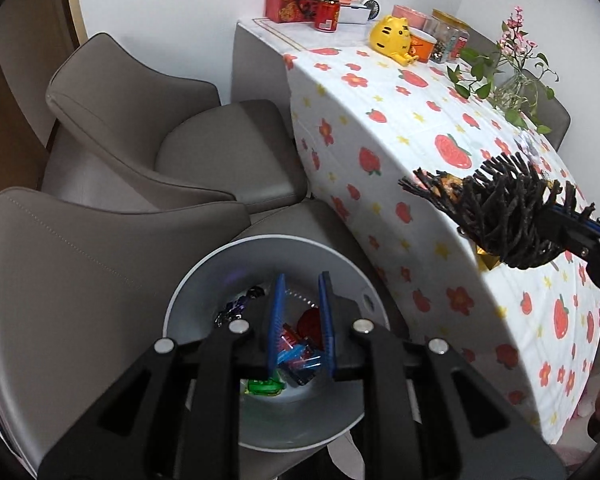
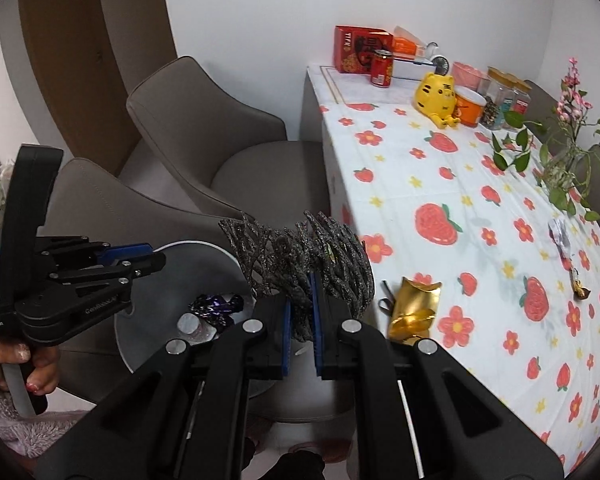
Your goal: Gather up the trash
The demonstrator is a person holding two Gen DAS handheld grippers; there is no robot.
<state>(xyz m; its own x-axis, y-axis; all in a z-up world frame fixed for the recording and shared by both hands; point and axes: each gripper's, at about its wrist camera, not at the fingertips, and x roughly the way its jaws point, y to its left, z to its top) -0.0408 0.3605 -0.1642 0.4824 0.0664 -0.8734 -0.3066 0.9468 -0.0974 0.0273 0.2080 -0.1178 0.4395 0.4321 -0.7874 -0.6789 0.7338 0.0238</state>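
Observation:
A grey round trash bin (image 1: 188, 292) stands on a chair beside the table, with several colourful wrappers (image 1: 296, 356) inside. My left gripper (image 1: 302, 286) is open and empty over the bin's mouth; it also shows in the right wrist view (image 2: 156, 258). My right gripper (image 2: 300, 286) is shut on a dark bristly duster head (image 2: 300, 252), at the table's edge next to the bin (image 2: 204, 256); the duster also shows in the left wrist view (image 1: 504, 208). A crumpled gold wrapper (image 2: 414, 308) lies at the table edge beside the duster. A silver wrapper (image 2: 560, 236) and a small gold one (image 2: 580, 290) lie farther right.
The table has a strawberry-print cloth (image 2: 440, 184). At its far end stand a red box (image 2: 362, 50), a red can (image 2: 381, 68), a yellow tiger toy (image 2: 438, 98), an orange cup (image 2: 470, 108), jars and a plant in a glass vase (image 2: 568, 156). Two grey chairs (image 1: 140, 120) stand at the left.

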